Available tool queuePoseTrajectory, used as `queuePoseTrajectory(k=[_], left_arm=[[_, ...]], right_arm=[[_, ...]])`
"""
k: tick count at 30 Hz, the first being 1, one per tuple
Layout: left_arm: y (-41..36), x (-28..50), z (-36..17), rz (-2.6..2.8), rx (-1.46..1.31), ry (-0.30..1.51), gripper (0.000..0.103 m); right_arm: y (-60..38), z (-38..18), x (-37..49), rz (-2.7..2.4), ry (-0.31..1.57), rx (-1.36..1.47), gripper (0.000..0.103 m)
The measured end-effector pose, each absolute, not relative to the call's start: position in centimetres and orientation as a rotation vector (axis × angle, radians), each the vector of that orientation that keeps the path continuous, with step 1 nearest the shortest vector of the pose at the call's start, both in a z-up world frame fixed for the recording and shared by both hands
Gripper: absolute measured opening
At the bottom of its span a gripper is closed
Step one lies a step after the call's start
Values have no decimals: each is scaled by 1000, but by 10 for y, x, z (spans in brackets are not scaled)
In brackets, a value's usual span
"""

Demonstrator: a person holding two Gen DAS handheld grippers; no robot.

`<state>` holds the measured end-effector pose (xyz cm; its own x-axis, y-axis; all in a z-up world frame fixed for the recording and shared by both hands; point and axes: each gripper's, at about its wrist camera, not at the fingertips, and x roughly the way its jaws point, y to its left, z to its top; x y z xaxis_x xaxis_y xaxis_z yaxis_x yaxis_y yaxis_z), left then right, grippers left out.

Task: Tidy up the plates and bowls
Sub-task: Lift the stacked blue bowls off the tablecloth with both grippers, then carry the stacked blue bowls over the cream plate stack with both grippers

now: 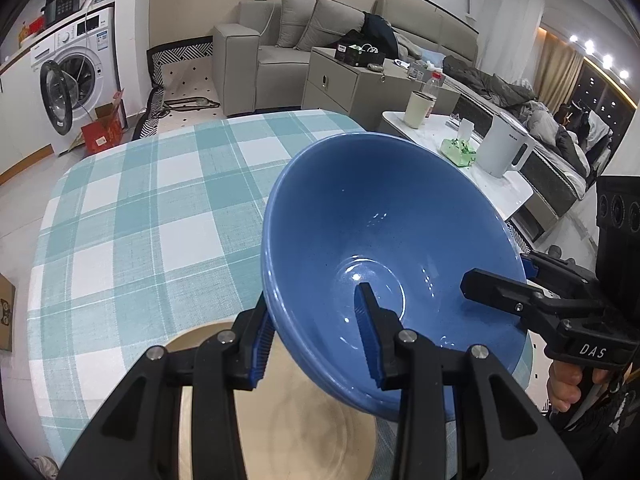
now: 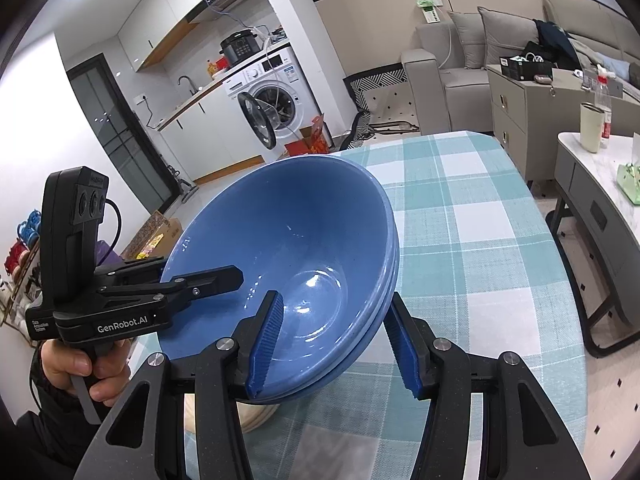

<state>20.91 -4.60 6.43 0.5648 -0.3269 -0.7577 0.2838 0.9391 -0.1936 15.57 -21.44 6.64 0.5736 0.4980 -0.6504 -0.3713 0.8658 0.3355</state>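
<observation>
Two nested blue bowls (image 1: 380, 232) (image 2: 288, 232) hang tilted above the checked tablecloth (image 1: 140, 220) (image 2: 480, 240), gripped at opposite rims. My left gripper (image 1: 316, 332) is shut on the near rim in the left wrist view, one finger inside and one outside; it shows at the left as the left gripper (image 2: 200, 272) in the right wrist view. My right gripper (image 2: 336, 344) is shut on the other rim the same way, and appears as the right gripper (image 1: 500, 274) in the left wrist view. Below the bowls a beige plate (image 1: 304, 420) (image 2: 256, 416) lies on the table, partly hidden.
A white side table (image 1: 440, 132) at the right carries a white kettle (image 1: 504, 148), a cup (image 1: 416, 108) and a green packet. A grey cabinet, a sofa (image 1: 276, 56) and a washing machine (image 1: 68, 76) stand beyond. A person's hand (image 2: 80, 364) holds the left gripper's handle.
</observation>
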Motion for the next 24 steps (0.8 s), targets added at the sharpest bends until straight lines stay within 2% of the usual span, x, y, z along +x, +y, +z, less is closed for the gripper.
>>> queuePoseTrajectory(k=[24], left_arm=[[-12,169,75,-261,-93,860,37]], right_arm=[[-171,77,133,584,801,107,54]])
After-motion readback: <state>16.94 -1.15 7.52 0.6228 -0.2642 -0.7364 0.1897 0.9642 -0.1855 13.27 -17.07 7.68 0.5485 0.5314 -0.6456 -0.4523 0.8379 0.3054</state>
